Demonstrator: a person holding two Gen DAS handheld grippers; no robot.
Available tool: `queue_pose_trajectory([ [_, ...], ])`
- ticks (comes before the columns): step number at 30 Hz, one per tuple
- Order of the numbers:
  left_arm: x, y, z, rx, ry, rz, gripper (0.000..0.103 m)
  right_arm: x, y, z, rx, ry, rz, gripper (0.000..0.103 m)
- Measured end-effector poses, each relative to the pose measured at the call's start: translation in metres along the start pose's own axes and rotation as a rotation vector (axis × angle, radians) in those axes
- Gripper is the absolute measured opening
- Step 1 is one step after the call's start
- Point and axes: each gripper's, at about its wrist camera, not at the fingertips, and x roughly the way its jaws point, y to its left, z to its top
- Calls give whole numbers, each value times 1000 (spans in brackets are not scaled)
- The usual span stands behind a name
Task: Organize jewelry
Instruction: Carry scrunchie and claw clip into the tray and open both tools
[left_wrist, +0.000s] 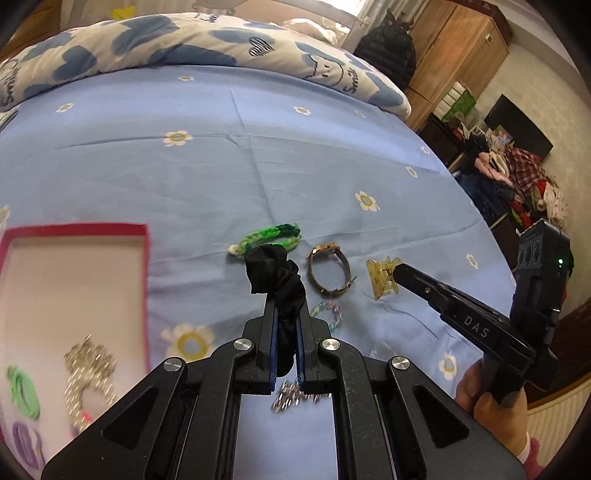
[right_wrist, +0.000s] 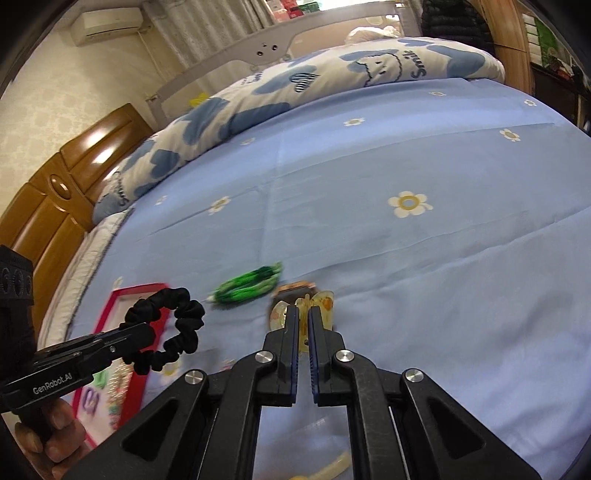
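My left gripper (left_wrist: 287, 301) is shut on a black scrunchie (left_wrist: 273, 271), which is lifted off the blue sheet; the same gripper (right_wrist: 149, 334) and scrunchie (right_wrist: 177, 328) show at the left of the right wrist view. My right gripper (right_wrist: 303, 312) is shut on a yellow translucent hair claw (right_wrist: 323, 301); from the left wrist view I see that gripper (left_wrist: 398, 272) pinching the claw (left_wrist: 378, 277). On the sheet lie a green braided bracelet (left_wrist: 269, 238), a watch (left_wrist: 328, 271), a pastel chain bracelet (left_wrist: 328, 312) and a silver piece (left_wrist: 291, 397).
A red-rimmed box (left_wrist: 144, 280) lies left on the bed, with a silver chain (left_wrist: 88, 373), a green hair tie (left_wrist: 22, 391) and a purple one (left_wrist: 26, 443) inside. A rolled quilt (left_wrist: 184, 48) lies across the far side. The bed's edge drops off at right.
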Motion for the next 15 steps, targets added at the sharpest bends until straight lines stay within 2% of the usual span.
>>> queue_pose_trajectory([
  [7, -42, 23, -15, -49, -53, 17, 6, -16, 33, -13, -25, -2, 61, 4],
  [15, -82, 61, -33, -104, -101, 68, 6, -15, 76, -28, -64, 34, 145, 4],
])
